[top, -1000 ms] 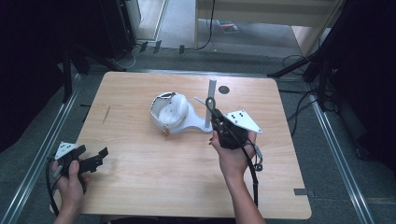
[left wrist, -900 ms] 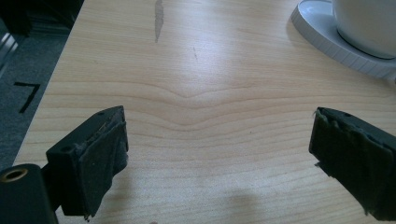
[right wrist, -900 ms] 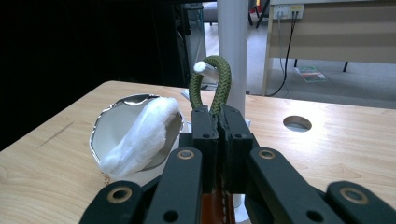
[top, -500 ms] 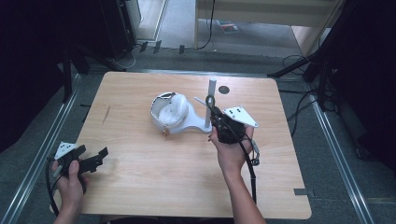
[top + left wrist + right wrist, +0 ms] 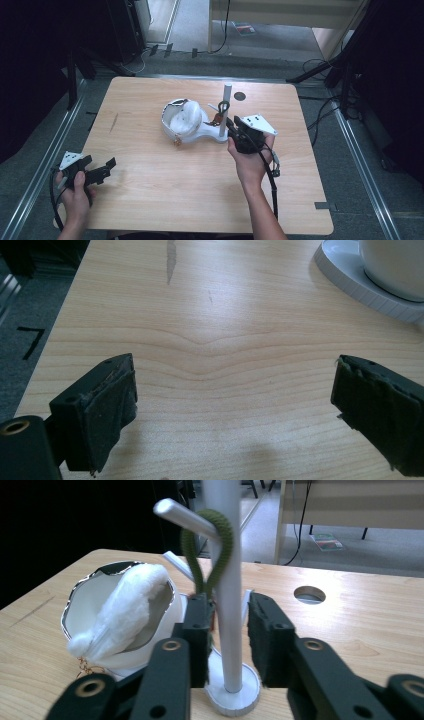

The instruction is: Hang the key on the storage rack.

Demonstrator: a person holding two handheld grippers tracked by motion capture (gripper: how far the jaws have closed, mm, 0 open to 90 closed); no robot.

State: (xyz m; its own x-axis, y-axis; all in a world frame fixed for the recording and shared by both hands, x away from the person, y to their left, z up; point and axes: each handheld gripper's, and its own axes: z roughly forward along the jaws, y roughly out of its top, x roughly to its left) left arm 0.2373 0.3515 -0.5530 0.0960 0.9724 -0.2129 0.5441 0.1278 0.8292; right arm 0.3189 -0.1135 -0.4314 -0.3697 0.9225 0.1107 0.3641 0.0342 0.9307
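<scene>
From above, the right gripper [image 5: 234, 125] sat at the white stand [image 5: 226, 107] beside the bowl [image 5: 181, 120] mid-table; the left gripper [image 5: 100, 170] rested at the table's [image 5: 150, 200] near left corner. In the left gripper view its jaws stood wide apart over bare wood. In the right gripper view the jaws straddled the pole, not clamped, with a green loop [image 5: 212, 550] hanging from a peg.

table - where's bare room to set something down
The table is bare between the left gripper and the white stand, along the near edge, and at the far left corner. It is crowded around the post, where the right gripper reaches.
</scene>
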